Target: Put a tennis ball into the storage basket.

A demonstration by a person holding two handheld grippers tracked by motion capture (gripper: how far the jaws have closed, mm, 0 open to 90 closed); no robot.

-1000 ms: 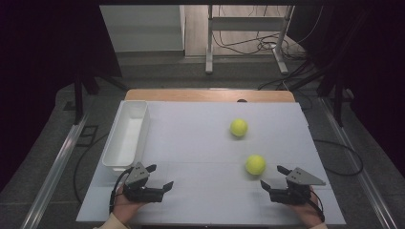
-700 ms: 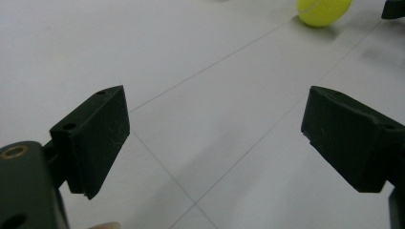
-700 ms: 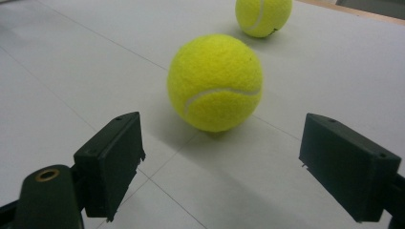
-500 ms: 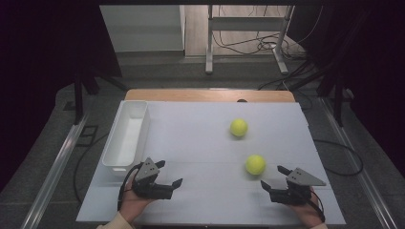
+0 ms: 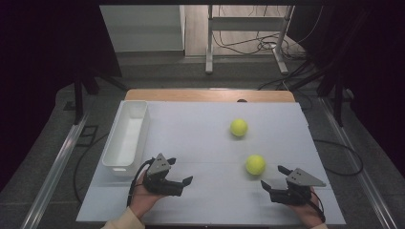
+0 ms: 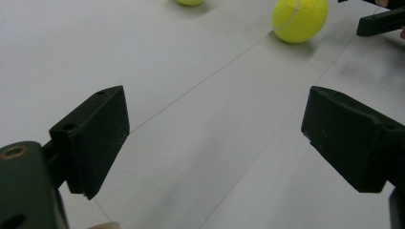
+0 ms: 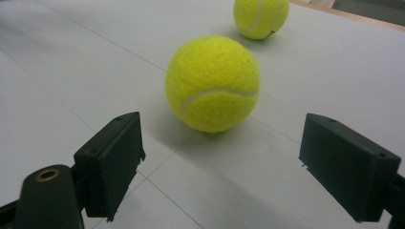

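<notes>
two yellow tennis balls lie on the white worktop (image 5: 200, 124). the near ball (image 5: 255, 164) sits just ahead of the right claw (image 5: 276, 178), a little to its left in the high view, and apart from it; in the right gripper view it lies beyond the tips of the two black jaws, roughly centred between them but not within the gap. the right claw is spread wide and holds nothing. the far ball (image 5: 239, 127) rests farther back, well apart from both claws. the left claw (image 5: 180, 174), near the front left of the worktop, is also spread and empty, pointing across toward the near ball. a white bin (image 5: 125, 138) stands along the left edge, just behind the left claw.
</notes>
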